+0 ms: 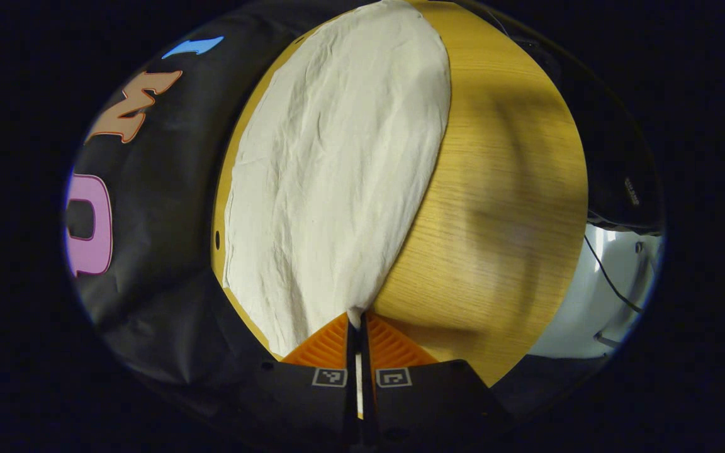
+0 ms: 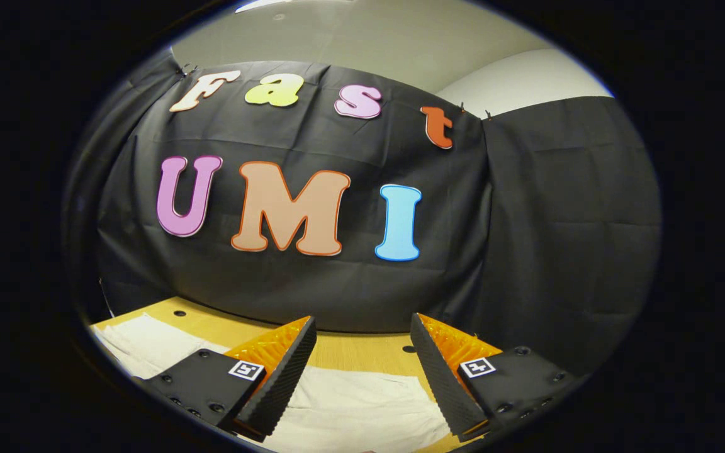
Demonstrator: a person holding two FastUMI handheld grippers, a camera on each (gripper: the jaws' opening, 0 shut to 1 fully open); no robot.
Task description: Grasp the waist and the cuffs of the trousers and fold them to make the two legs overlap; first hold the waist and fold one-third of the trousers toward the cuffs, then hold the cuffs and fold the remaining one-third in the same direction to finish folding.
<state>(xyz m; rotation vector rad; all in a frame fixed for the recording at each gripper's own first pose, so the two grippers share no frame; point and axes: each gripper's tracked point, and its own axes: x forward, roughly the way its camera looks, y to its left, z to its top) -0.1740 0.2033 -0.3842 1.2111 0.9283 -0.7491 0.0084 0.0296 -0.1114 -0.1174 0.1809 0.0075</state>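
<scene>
Left gripper view: left gripper (image 1: 360,322) at 6 o'clock, pinched on a trousers (image 1: 337,176) edge; cloth running toward 12 o'clock across the counter (image 1: 501,207). Keep the pinch firm; carry the edge low and straight.

Right gripper view: right gripper (image 2: 362,352) spread wide, empty, above trousers lying from 6 to 8 o'clock. Lower onto the matching edge, close, then move in step with left.

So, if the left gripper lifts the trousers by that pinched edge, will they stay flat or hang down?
Probably hang down: the trousers look thin and wrinkled, so floppy and likely light. The left gripper is shut on a gathered point, so cloth may bunch there. On the smooth table they would likely slide easily.
</scene>
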